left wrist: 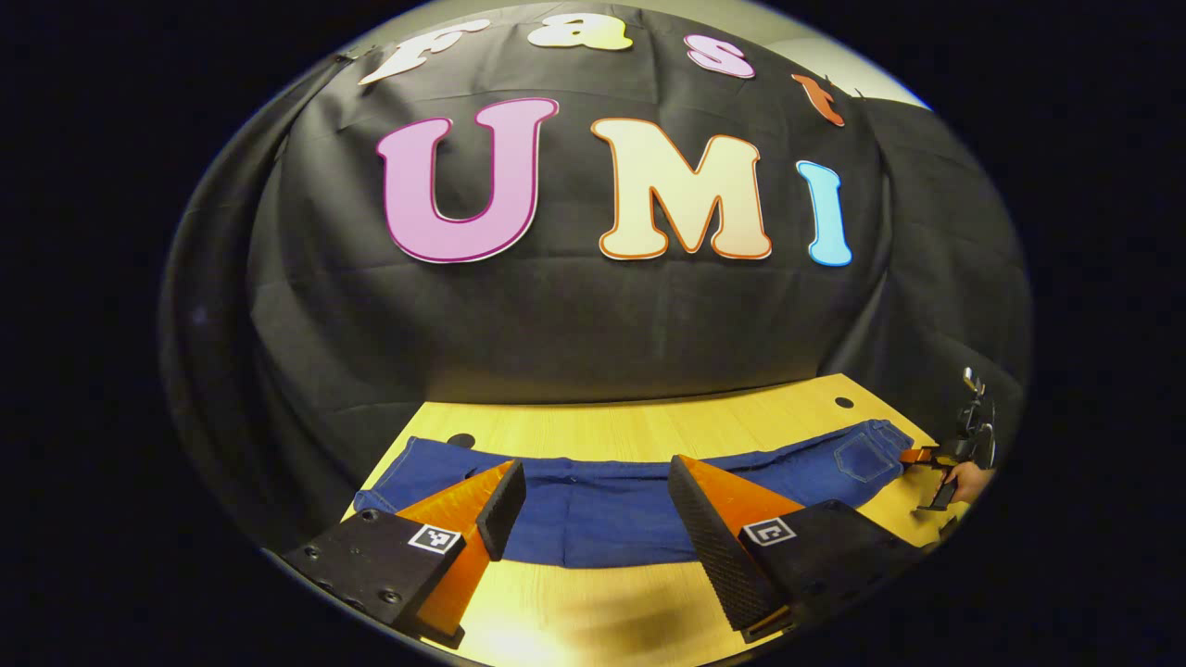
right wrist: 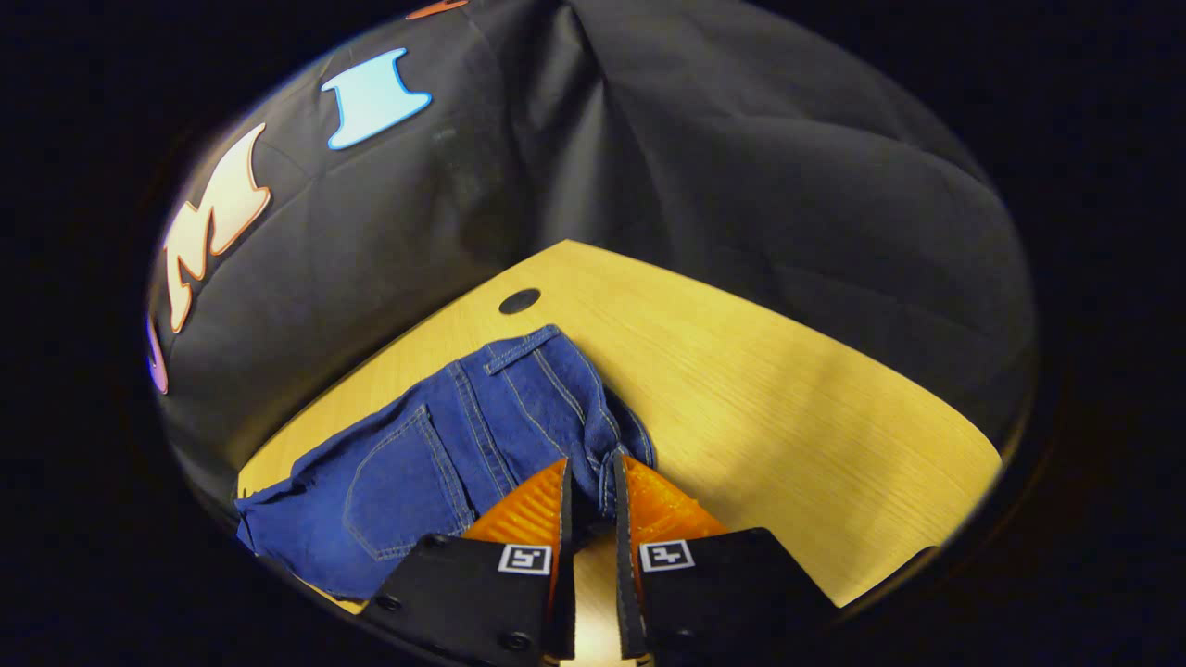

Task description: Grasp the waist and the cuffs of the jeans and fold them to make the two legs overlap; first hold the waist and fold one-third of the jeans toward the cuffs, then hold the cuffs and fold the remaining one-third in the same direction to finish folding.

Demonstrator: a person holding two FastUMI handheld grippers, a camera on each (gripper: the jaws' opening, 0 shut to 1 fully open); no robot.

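Our right claw (right wrist: 590, 491) pinches the waist of the dark blue denim jeans (right wrist: 445, 454), seemingly thinly. Our left claw (left wrist: 593, 505) gapes wide, gripping nothing, so lifting now could drag them askew across the pale wooden worktop (right wrist: 788, 408).

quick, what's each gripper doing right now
left gripper: open, holding nothing, above the jeans.
right gripper: shut on the jeans' waist.

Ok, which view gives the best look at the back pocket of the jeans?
The right gripper view: the back pocket is large and close there, stitching clear, beside the waist pinched in the right gripper. In the left gripper view the pocket is small and far off, near the table's right edge.
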